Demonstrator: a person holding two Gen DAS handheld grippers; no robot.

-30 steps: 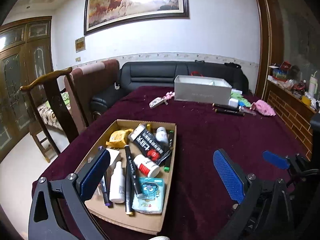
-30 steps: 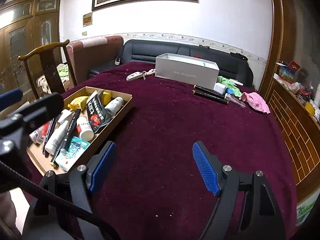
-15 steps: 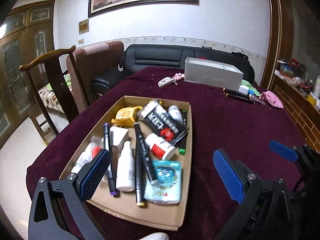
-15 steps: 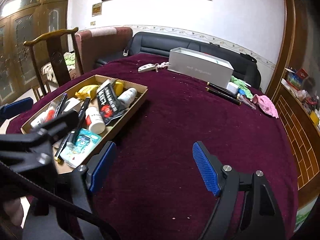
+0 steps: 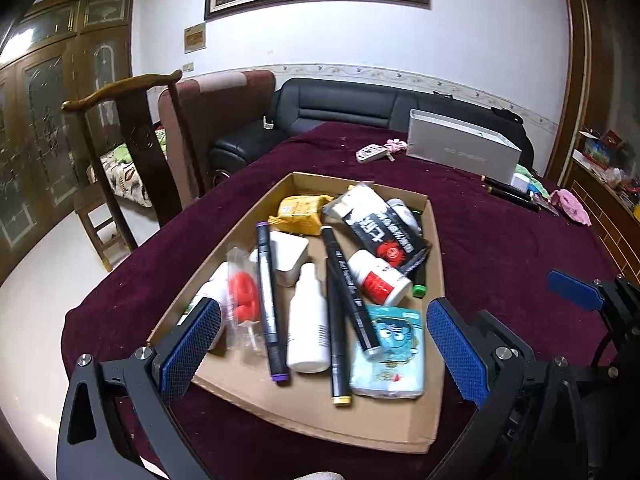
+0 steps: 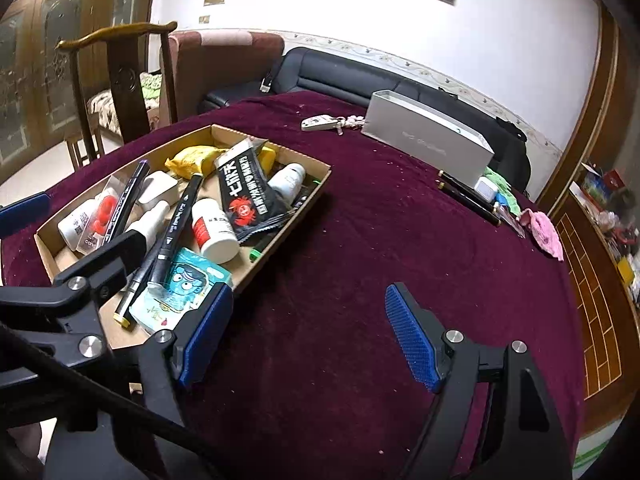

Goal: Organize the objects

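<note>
A shallow cardboard tray (image 5: 438, 248) (image 6: 320, 178) lies on the maroon tablecloth, full of small items: black markers (image 5: 348, 284), a white spray bottle (image 5: 306, 328), a white-and-red pill bottle (image 5: 376, 278), a black sachet (image 5: 380, 228), a yellow packet (image 5: 298, 210) and a blue cartoon pouch (image 5: 390, 350). My left gripper (image 5: 324, 354) hangs open over the tray's near end, nothing between its blue pads. My right gripper (image 6: 308, 334) stands open above bare cloth just right of the tray, its left pad (image 6: 206, 332) near the tray's corner.
A grey open box (image 5: 464, 150) (image 6: 428, 142) stands at the far side with a key fob (image 5: 372, 154), black pens (image 6: 468, 196), a green cloth and a pink cloth (image 6: 544, 234) nearby. Wooden chairs (image 5: 132, 152) and a black sofa (image 5: 360, 106) border the table's left and back.
Both grippers have come down and closer to the tray, which now looks larger. The left one moved over the tray's near end; both stayed open.
</note>
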